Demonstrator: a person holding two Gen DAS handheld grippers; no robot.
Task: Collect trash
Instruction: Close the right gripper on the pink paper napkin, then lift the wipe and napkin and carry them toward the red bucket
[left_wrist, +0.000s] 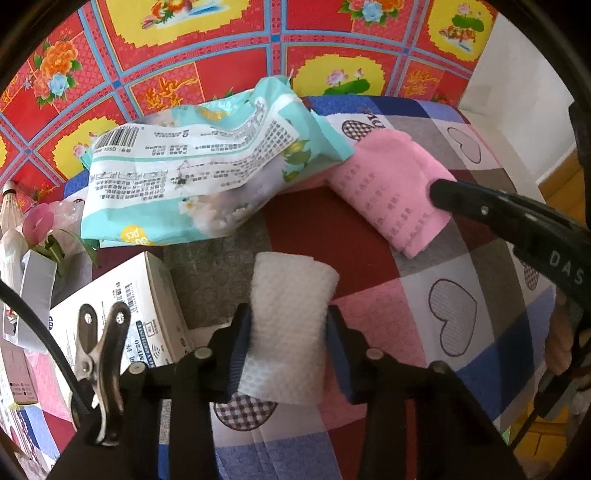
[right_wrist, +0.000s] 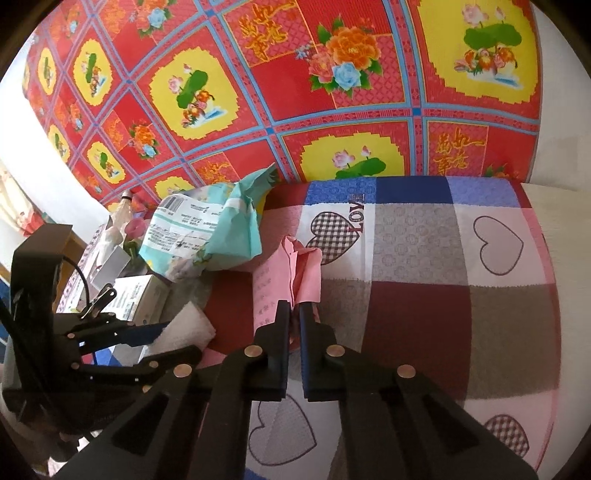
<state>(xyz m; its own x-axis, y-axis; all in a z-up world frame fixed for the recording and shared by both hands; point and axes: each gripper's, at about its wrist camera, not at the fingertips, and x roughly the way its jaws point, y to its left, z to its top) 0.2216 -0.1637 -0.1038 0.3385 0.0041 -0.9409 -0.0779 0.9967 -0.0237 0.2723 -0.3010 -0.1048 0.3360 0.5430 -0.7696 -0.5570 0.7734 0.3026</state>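
Observation:
A white textured wipe (left_wrist: 291, 314) stands folded between the pads of my left gripper (left_wrist: 290, 325), which is shut on it just above the patchwork cloth (left_wrist: 461, 295). The same wipe (right_wrist: 192, 326) shows at the lower left of the right wrist view, held by the left gripper (right_wrist: 166, 339). A pink printed paper (right_wrist: 284, 277) is pinched and buckled upward by my right gripper (right_wrist: 294, 312), shut on it. From the left wrist, that paper (left_wrist: 391, 195) lies at the right with the right gripper (left_wrist: 439, 192) on it. A crumpled teal wet-wipe packet (left_wrist: 199, 170) lies behind.
A white carton (left_wrist: 122, 314) sits at the left beside a metal clip (left_wrist: 99, 354), with a small flower box (left_wrist: 37, 266) and a shuttlecock (left_wrist: 9, 206) further left. A red floral sheet (right_wrist: 295, 92) covers the wall behind. The cloth's edge drops off at the right.

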